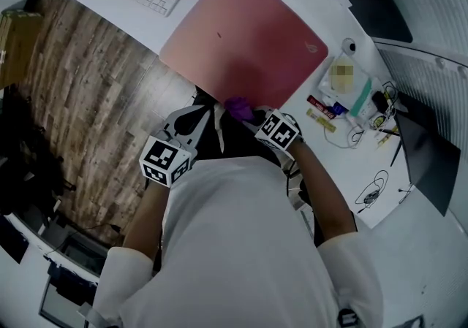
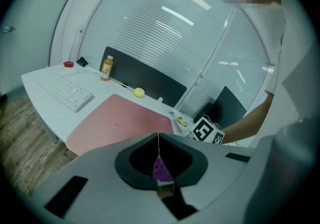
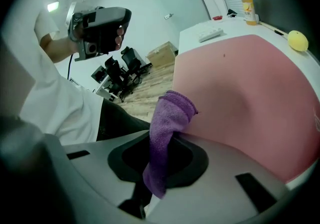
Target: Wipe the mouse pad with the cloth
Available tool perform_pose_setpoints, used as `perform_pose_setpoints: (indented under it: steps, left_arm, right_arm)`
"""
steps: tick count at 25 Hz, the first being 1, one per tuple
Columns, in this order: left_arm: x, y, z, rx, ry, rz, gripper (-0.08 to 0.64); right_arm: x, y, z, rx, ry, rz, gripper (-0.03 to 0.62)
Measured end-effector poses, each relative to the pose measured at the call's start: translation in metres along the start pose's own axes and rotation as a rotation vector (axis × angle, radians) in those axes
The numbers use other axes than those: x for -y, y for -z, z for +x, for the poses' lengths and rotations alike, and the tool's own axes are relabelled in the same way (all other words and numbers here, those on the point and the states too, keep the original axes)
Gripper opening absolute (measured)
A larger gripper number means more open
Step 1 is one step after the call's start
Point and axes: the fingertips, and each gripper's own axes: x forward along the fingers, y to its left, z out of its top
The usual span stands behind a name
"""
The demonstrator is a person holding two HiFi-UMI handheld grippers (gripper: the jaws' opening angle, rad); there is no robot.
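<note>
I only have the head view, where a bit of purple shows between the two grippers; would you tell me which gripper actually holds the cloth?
Observer: The right gripper does; its jaws are shut on the cloth, which sticks out past them.
Operator: Thank you. Is anything past the keyboard, beyond my frame?
Observer: Yes, a drink bottle stands upright near the far edge of the desk.

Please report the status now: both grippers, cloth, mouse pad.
Right hand-held gripper shut on purple cloth. Left hand-held gripper shut. Cloth at near edge of mouse pad. Nothing blocks the pad; yellow round thing beyond far edge.
</note>
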Motion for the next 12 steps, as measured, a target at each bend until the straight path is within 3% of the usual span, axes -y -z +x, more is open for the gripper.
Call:
perform_pose_setpoints:
  steps: [6,12]
  left_arm:
    - [-0.004,0.003,0.001,-0.008,0.029,-0.042,0.020]
    - [-0.011,0.000,0.008,-0.020,0.040,-0.014,0.020]
  right_arm:
    - [0.013,0.004,0.009,-0.047,0.004,0.008,0.074]
    - [0.029,0.003,0.006,-0.093,0.022,0.003,0.074]
